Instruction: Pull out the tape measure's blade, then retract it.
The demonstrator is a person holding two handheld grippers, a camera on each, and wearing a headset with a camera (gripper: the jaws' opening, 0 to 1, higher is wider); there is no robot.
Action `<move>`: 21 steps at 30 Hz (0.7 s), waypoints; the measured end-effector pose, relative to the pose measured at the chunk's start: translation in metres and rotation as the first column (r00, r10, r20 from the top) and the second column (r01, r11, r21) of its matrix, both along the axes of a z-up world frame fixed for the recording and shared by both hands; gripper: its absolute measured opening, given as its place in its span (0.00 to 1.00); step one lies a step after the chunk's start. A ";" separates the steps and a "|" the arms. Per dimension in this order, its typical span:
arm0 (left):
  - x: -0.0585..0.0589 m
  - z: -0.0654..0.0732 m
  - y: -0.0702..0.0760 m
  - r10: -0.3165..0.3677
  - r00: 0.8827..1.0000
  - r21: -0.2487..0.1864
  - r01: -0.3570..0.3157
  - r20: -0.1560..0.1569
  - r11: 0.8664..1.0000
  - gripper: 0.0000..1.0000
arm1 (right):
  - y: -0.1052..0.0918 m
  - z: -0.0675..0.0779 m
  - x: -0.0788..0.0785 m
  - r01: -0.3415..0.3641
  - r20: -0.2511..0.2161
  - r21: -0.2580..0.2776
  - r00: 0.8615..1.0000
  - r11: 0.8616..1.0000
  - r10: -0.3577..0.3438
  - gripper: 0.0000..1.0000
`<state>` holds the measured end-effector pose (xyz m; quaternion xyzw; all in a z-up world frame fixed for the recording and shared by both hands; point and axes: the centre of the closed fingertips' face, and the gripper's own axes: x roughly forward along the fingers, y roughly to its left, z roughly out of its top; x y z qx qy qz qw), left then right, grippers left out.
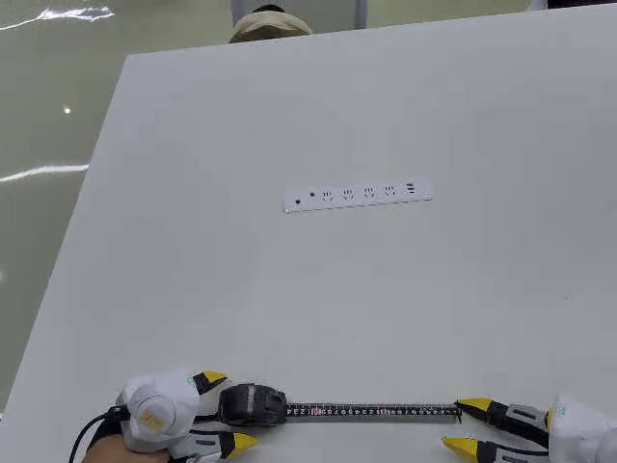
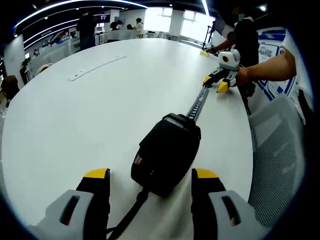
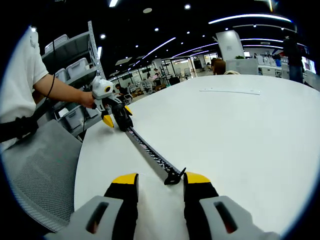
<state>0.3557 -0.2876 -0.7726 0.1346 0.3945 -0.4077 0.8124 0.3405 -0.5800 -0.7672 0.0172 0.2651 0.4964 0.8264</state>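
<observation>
The left gripper (image 1: 229, 410) sits at the near edge of the white table (image 1: 318, 289), its yellow-tipped jaws spread wide on either side of the black tape measure (image 1: 253, 404) with a gap showing on both sides in the left gripper view. A black strap (image 2: 131, 212) trails from the case back toward this gripper. The blade (image 1: 376, 412) lies drawn out flat along the table edge to the right gripper (image 1: 467, 424), whose jaws also stand apart. The blade's end hook (image 3: 174, 177) rests between them, and I cannot tell whether it touches either jaw. A white power strip (image 1: 357, 196) lies well apart at mid-table, off the blade's line. A grey mesh chair (image 3: 40, 165) stands beside the table.
</observation>
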 end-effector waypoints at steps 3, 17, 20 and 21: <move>-0.003 0.000 0.000 0.017 1.000 0.002 -0.017 0.004 1.000 0.65 | 0.002 -0.001 -0.001 0.007 0.002 -0.005 1.000 1.000 -0.007 0.37; 0.000 0.006 -0.002 0.207 0.978 -0.059 -0.206 0.009 0.977 0.73 | 0.002 0.001 0.002 0.074 0.001 -0.016 0.997 0.997 -0.074 0.42; -0.002 0.007 -0.004 0.213 0.977 -0.063 -0.212 0.014 0.975 0.74 | 0.002 0.000 0.002 0.101 -0.005 -0.017 0.995 0.995 -0.101 0.43; -0.003 0.008 -0.005 0.217 0.976 -0.060 -0.216 0.013 0.975 0.74 | 0.003 0.001 0.002 0.102 -0.004 -0.019 0.995 0.995 -0.102 0.43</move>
